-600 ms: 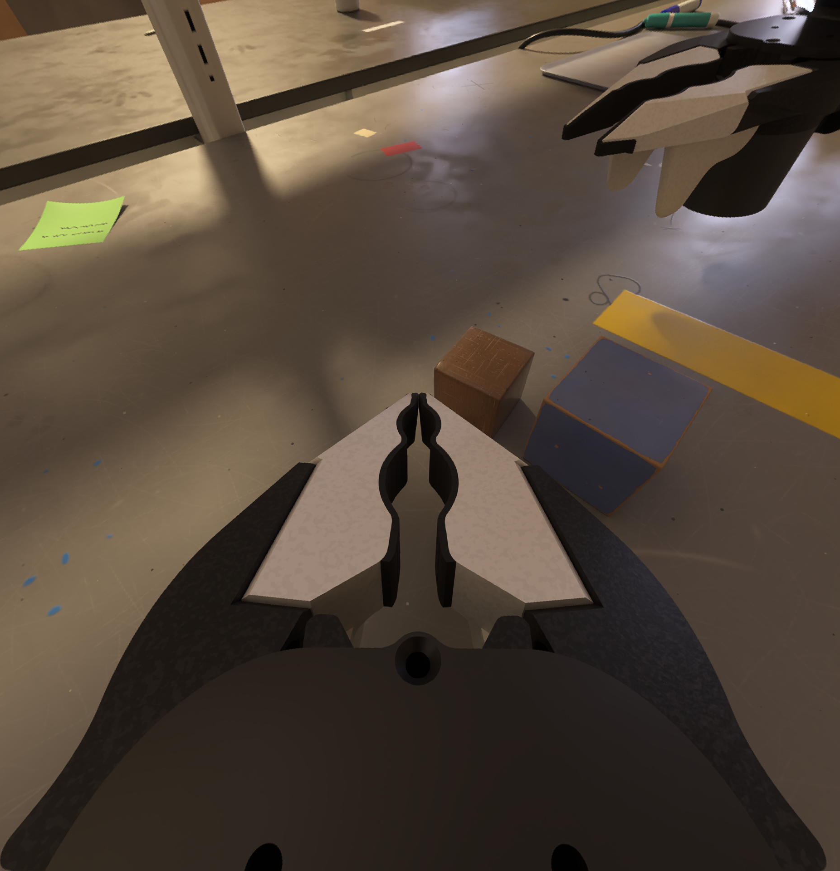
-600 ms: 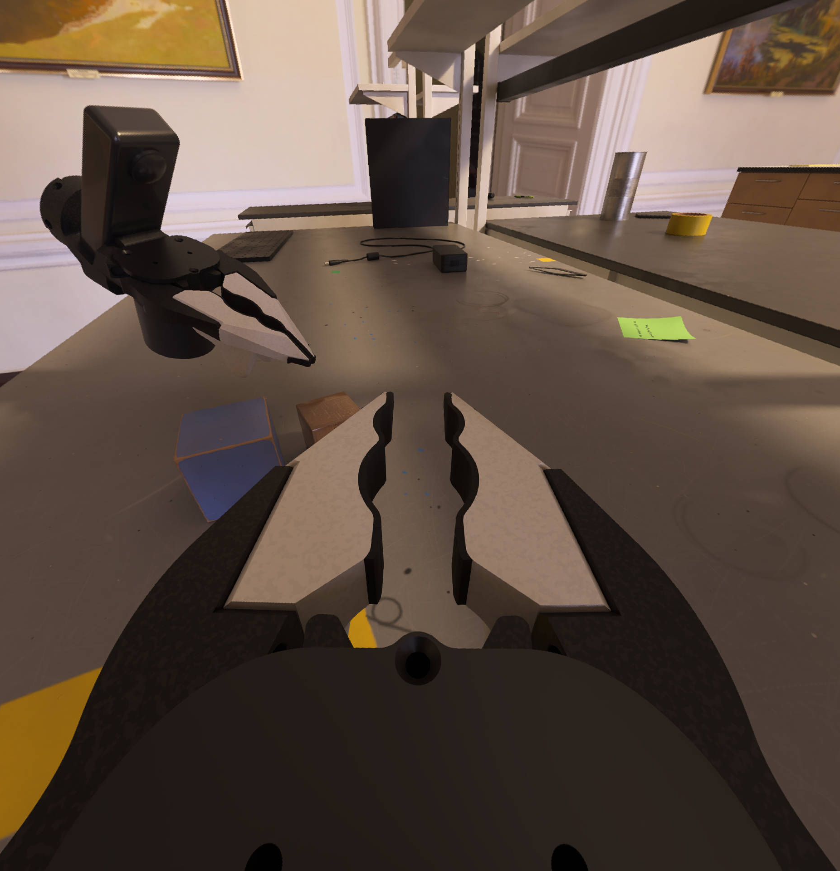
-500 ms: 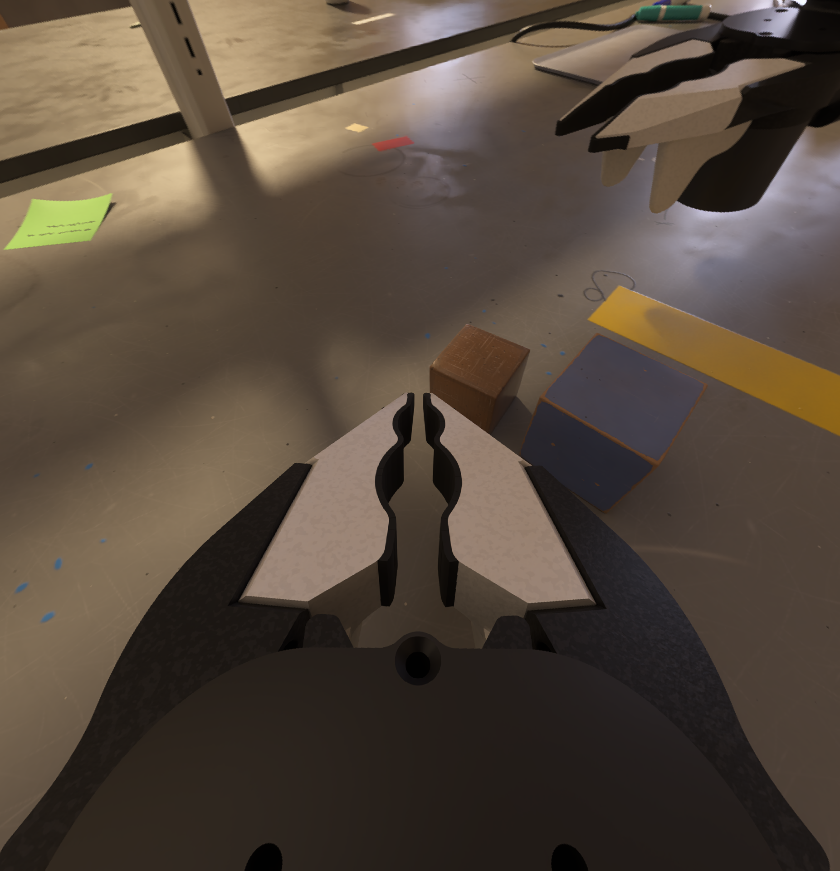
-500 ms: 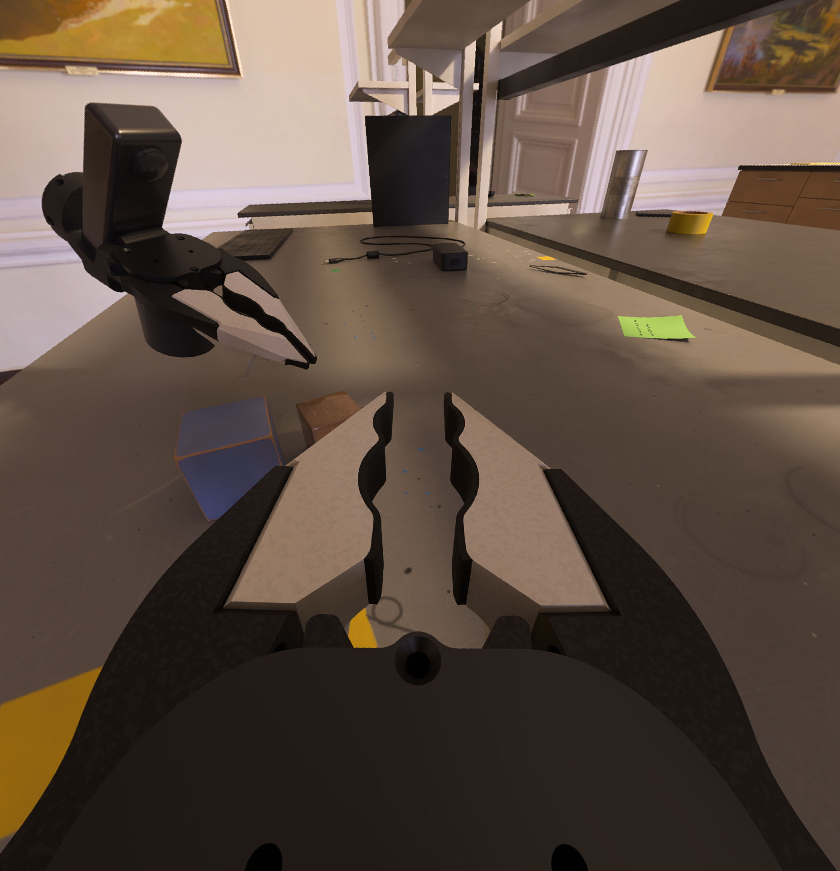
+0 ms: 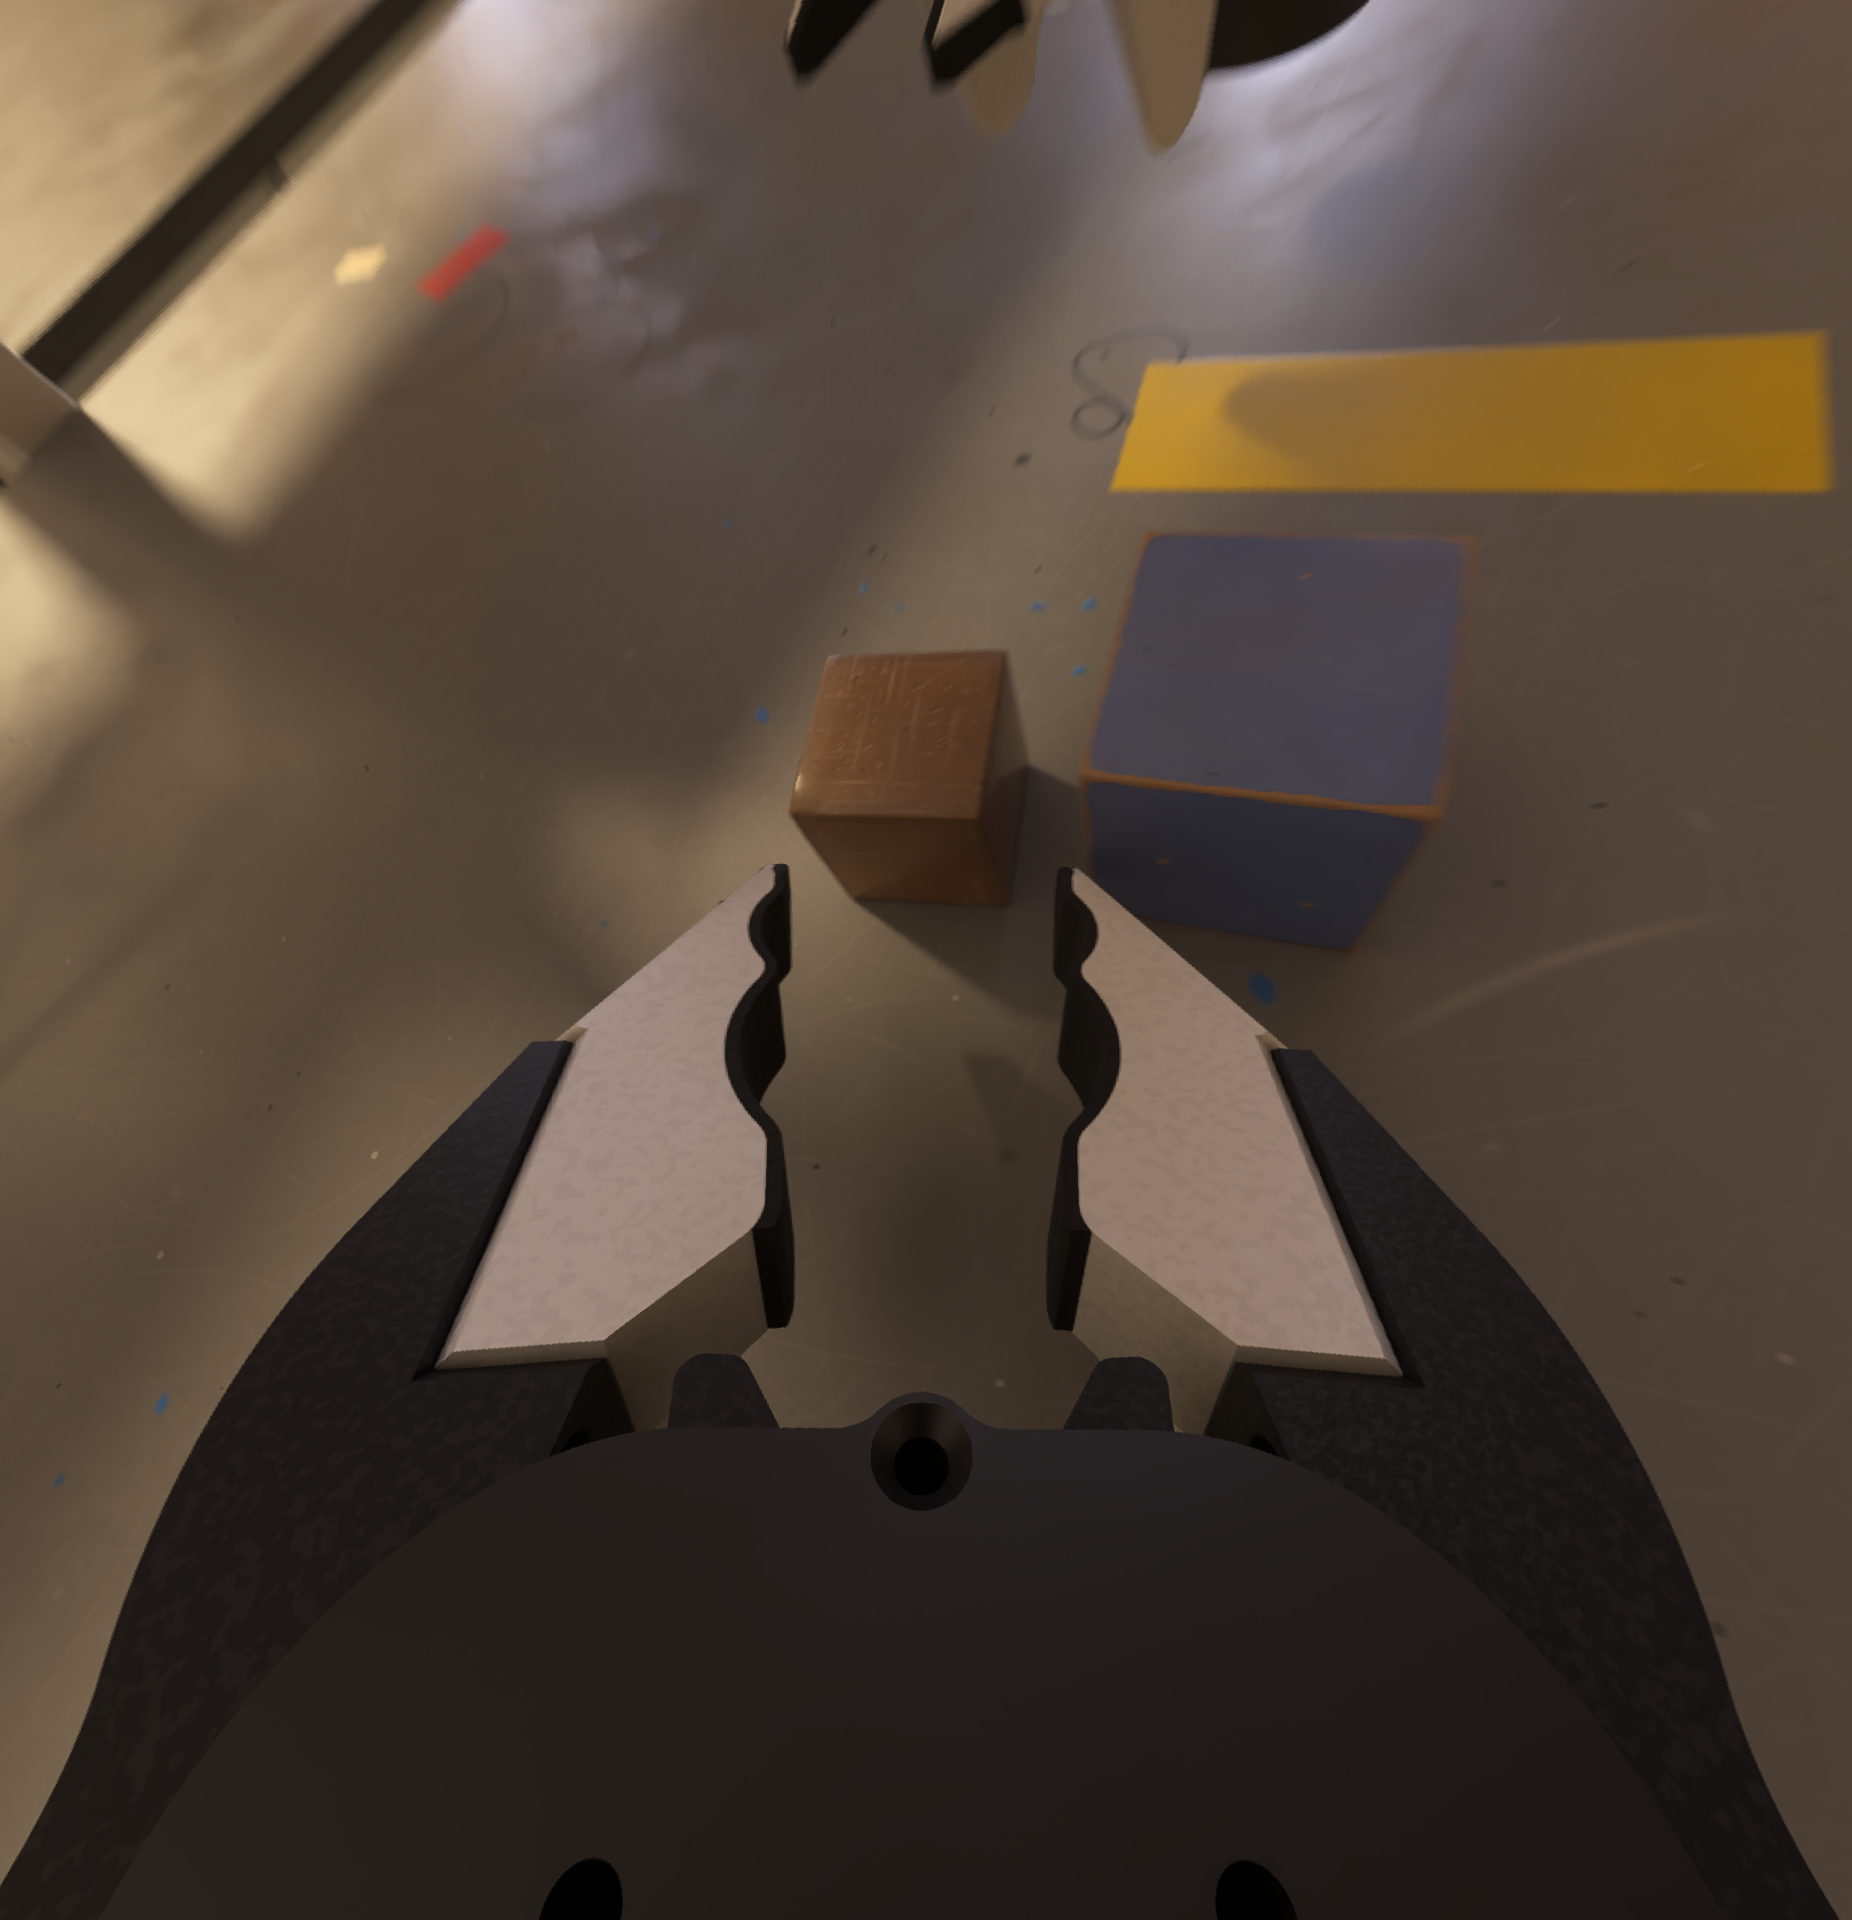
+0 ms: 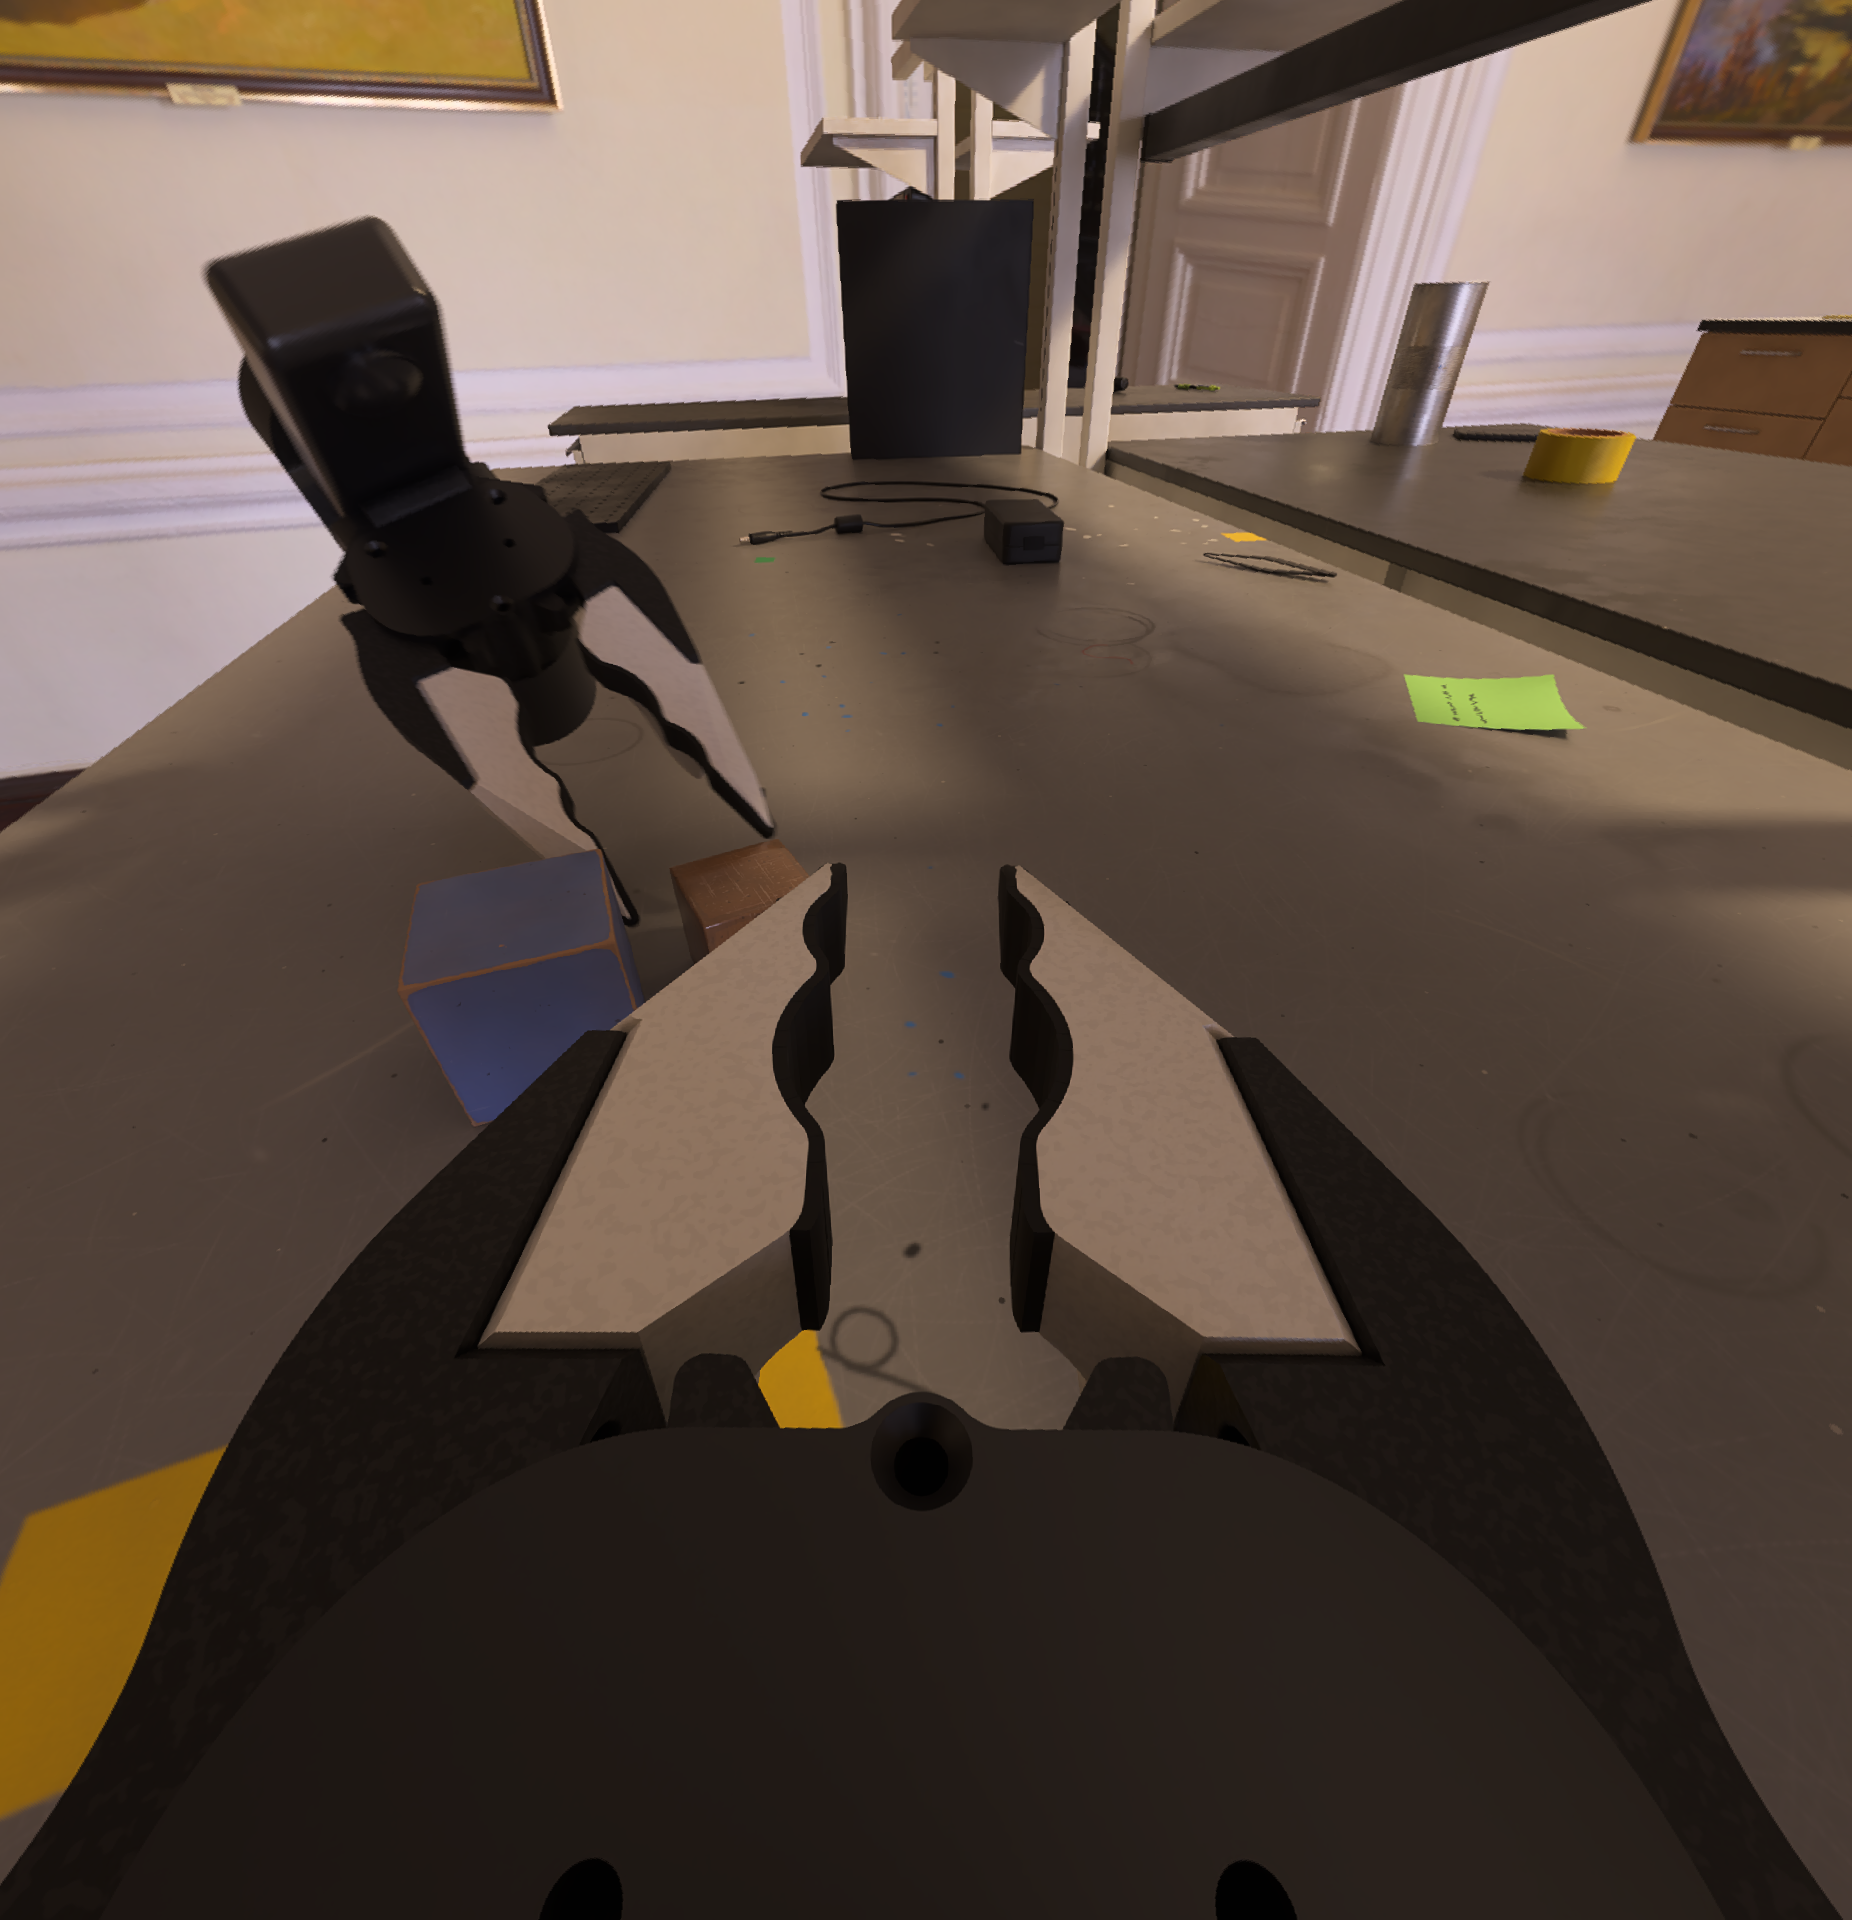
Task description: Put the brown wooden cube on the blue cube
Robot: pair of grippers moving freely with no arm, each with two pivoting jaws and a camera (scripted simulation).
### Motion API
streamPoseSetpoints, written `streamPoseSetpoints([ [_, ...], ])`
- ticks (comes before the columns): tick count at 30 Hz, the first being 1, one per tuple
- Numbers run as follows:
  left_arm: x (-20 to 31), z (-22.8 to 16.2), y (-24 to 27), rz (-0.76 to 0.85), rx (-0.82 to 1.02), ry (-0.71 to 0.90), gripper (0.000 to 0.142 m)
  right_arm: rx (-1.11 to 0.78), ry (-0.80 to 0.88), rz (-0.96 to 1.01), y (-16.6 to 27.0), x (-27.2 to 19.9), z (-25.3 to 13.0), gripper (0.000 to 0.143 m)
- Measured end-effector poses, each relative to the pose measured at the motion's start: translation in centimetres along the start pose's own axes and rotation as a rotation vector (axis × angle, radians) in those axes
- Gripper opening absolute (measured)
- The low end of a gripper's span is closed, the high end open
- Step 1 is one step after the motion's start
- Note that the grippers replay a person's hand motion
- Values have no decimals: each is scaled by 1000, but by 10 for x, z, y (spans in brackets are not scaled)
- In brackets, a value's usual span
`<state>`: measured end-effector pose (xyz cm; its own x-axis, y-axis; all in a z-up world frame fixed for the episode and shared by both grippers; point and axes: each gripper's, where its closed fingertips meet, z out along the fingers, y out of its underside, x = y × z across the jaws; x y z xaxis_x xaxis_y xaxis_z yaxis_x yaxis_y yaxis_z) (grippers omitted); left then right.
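Left claw (image 5: 920, 883) points steeply down at the table (image 5: 382, 831) with its fingers spread wide and nothing between them. Just past its tips, centred on the gap, the brown cube (image 5: 906, 774) sits on the table, untouched. The blue cube (image 5: 1280, 727), larger and with worn orange edges, stands just right of the brown one in this view, a narrow strip of table between them. A yellow strip (image 5: 1473, 426) lies flat beyond the blue cube, with a pencilled loop beside its left end, and a small red mark (image 5: 463, 262) lies farther off to the left. Seen from the right wrist view, the left claw (image 6: 693, 873) hangs tilted above both cubes, one finger over the blue cube (image 6: 517, 977) and the other over the brown cube (image 6: 735, 888). Right claw (image 6: 922, 883) is also parted and empty, held low over bare table, with the brown cube just beside its left fingertip and partly hidden by it. A green note (image 6: 1488, 701) with small handwriting lies well off to the right; the writing is too small to make out. Farther back are a black adapter (image 6: 1024, 530) with its cable, a black panel (image 6: 937, 327), a metal cylinder (image 6: 1429, 364) and a yellow tape roll (image 6: 1576, 454).
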<state>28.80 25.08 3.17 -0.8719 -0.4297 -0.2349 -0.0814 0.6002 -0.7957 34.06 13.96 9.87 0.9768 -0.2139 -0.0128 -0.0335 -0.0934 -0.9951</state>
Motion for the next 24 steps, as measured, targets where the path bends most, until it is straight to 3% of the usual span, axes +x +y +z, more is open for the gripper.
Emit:
streamPoseSetpoints([
  [2,-8,9,6,-1,-64,-9,58,4,1,1,0,0,0,29],
  [11,-1,26,3,-9,-99,169,60,-4,-15,-4,0,-2,1,29],
  [14,0,31,-1,-2,-92,200,46,-3,-21,0,0,-2,1,29],
  [16,-1,31,-3,29,-75,167,46,-2,-25,4,0,-2,0,29],
  [19,-7,26,-9,41,-18,102,46,-1,-31,9,0,-2,0,29],
  [24,-23,-3,-39,-100,246,74,46,-3,-35,12,1,-3,1,28],
])
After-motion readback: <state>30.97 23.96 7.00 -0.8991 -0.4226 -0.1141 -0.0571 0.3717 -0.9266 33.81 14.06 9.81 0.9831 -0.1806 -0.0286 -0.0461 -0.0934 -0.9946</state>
